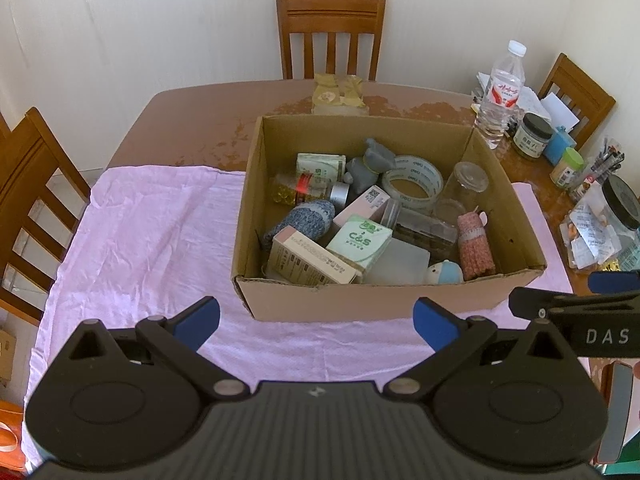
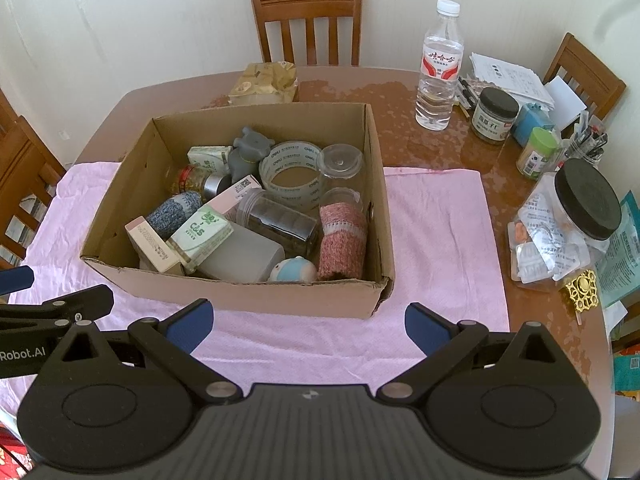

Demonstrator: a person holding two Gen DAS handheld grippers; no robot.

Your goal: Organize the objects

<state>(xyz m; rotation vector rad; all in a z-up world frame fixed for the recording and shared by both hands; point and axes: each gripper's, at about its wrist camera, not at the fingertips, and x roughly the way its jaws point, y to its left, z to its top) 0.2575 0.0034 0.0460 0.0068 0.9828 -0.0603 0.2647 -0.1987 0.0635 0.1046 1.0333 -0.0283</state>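
An open cardboard box [image 1: 320, 300] [image 2: 240, 296] stands on a pink cloth [image 1: 140, 240] [image 2: 440, 240]. It holds several objects: a tape roll [image 1: 412, 180] [image 2: 290, 174], a grey toy [image 1: 370, 164] [image 2: 248, 150], a green C&S pack [image 1: 360, 238] [image 2: 200, 232], a grey sock [image 1: 304, 220] [image 2: 172, 210], a pink knitted piece [image 1: 474, 246] [image 2: 342, 238], clear jars and cartons. My left gripper [image 1: 316, 322] is open and empty, just before the box's near wall. My right gripper [image 2: 308, 326] is open and empty, also before the box.
A water bottle [image 1: 500, 92] [image 2: 438, 68], jars [image 2: 492, 116], a black-lidded clear jar [image 2: 560, 228], pens and papers crowd the table's right side. A wrapped package [image 2: 264, 82] lies behind the box. Wooden chairs [image 1: 330, 36] stand around the table.
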